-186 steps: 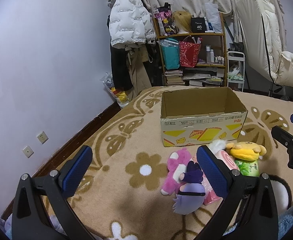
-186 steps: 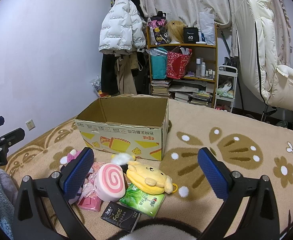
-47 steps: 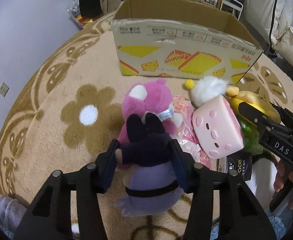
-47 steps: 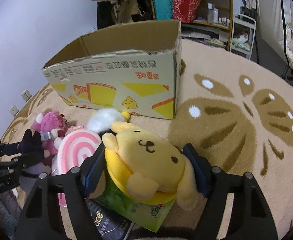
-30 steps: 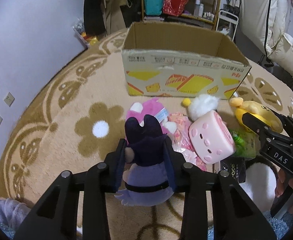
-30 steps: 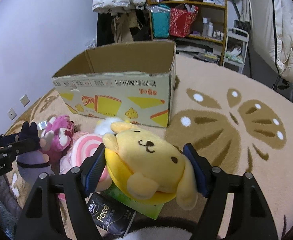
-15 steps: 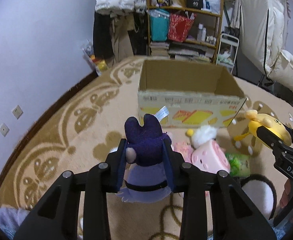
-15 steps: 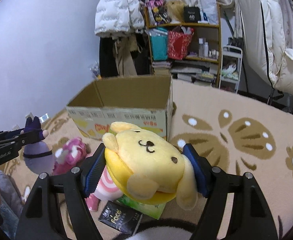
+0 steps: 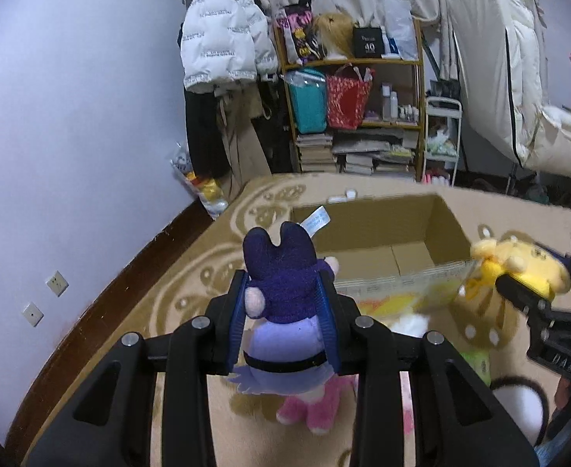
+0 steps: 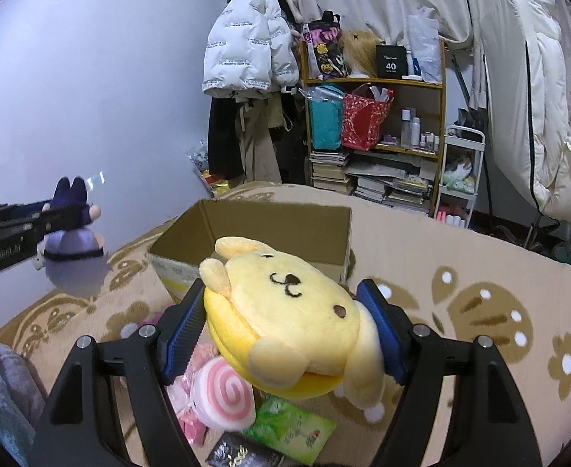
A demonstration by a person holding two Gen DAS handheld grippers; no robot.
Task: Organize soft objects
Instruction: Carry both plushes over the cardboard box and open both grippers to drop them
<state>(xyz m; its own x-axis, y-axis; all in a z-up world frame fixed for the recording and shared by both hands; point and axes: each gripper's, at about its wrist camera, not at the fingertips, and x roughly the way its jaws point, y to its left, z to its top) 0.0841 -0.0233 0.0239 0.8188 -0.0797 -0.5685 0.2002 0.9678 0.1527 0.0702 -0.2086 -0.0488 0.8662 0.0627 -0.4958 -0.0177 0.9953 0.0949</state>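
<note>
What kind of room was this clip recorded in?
Most likely a lived-in bedroom or similar home room: a patterned plush blanket covers a wide soft surface, a white puffer jacket hangs by the wall, and a wooden shelf holds bags, bottles and stacked books.

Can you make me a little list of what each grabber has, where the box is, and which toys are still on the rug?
left gripper: shut on the purple plush, held up in the air
right gripper: shut on the yellow dog plush, also lifted
cardboard box: open, nothing visible inside, on the rug ahead of both grippers
left on rug: pink swirl plush, pink plush, green packet, black packet
</note>
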